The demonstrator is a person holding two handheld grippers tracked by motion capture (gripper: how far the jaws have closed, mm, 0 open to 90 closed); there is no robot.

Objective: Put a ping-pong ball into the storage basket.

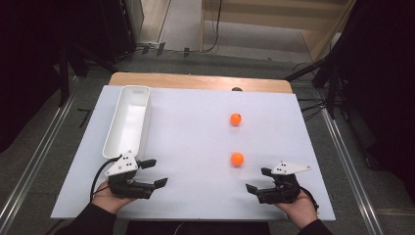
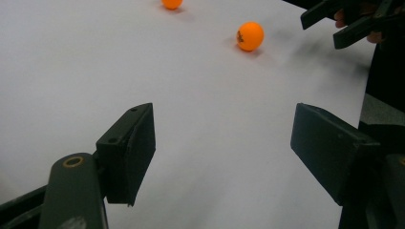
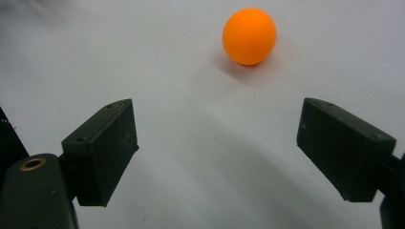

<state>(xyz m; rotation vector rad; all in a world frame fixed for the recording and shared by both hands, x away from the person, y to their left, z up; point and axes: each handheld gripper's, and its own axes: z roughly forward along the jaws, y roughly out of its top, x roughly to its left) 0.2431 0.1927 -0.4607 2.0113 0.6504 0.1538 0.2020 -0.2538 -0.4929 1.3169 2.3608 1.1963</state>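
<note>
Two orange balls lie on the white tabletop (image 1: 195, 196). The nearer ball (image 1: 237, 158) (image 2: 250, 36) (image 3: 249, 36) rests right of centre, and the farther ball (image 1: 236, 119) (image 2: 172, 4) sits straight behind it. My left gripper (image 1: 157, 172) (image 2: 222, 152) is held low at the front left, open, with nothing between its jaws. My right gripper (image 1: 257, 179) (image 3: 217, 152) (image 2: 322, 31) is at the front right, open and pointed toward the nearer ball, which lies a short way ahead of its jaws.
A long white bin (image 1: 128, 120) stands lengthwise along the table's left side, just behind my left gripper. A wooden strip (image 1: 195, 81) runs along the table's far edge. Grey floor and dark stands surround the table.
</note>
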